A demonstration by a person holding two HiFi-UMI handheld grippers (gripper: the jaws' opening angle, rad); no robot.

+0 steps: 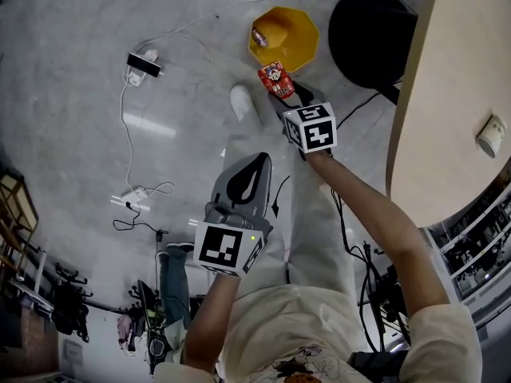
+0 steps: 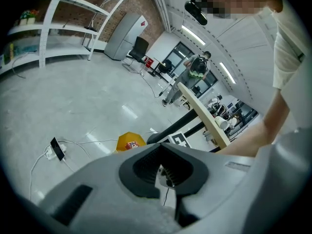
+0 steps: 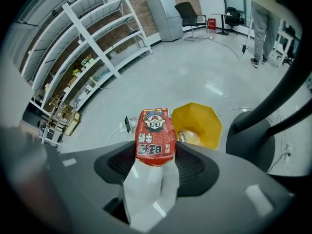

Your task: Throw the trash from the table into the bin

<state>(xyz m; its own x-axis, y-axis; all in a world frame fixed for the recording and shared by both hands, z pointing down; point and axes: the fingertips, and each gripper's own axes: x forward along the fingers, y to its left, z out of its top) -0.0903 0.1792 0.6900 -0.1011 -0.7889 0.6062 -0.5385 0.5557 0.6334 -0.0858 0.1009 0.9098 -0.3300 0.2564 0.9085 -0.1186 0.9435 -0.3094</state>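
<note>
The right gripper (image 3: 155, 155) clamps a red snack carton (image 3: 155, 136) near the yellow bin (image 3: 207, 118); the left gripper (image 2: 161, 146), jaws closed and empty, hangs farther from the bin.

On the floor at left, a white power strip (image 1: 142, 65) with trailing cable (image 1: 124, 126). Far off: white shelves (image 3: 87, 48), grey fridge (image 3: 165, 9), black chair (image 3: 187, 14).
</note>
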